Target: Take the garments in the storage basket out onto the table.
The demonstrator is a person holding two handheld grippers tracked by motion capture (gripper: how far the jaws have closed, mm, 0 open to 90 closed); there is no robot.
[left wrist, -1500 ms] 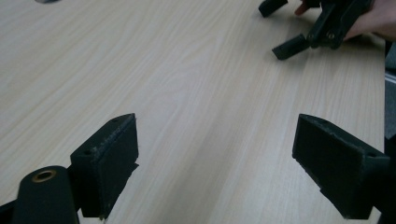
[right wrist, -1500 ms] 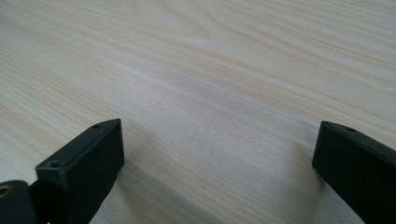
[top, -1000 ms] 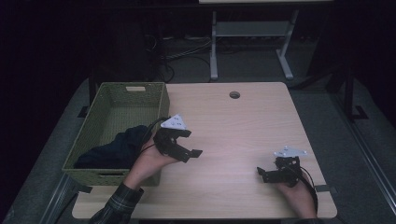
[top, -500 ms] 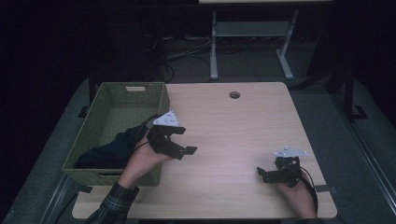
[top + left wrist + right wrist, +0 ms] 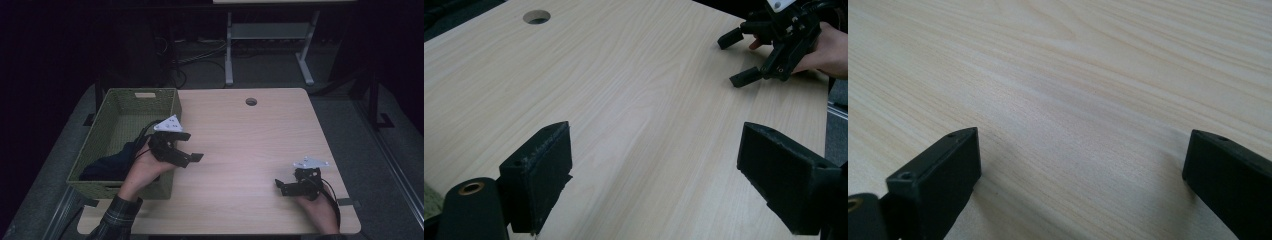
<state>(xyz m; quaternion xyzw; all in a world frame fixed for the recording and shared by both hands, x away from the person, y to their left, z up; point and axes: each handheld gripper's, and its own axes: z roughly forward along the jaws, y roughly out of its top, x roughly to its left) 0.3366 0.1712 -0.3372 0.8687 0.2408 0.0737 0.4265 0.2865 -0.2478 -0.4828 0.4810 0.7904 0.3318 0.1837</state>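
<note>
The left gripper (image 5: 189,146) hung above the table (image 5: 240,140) with its jaws wide apart and nothing between them, just beside the green basket (image 5: 111,129), where the dark cloth (image 5: 107,165) lay behind the hand holding it. Well apart, the right gripper (image 5: 281,186) rested low on the bare wood, its jaws likewise spread and empty.

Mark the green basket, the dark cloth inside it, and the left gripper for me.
green basket (image 5: 119,106), high view, on its far inner wall.
dark cloth (image 5: 107,166), high view, on the bunched middle of the fabric.
left gripper (image 5: 189,146), high view, midway between its open jaw tips.
</note>
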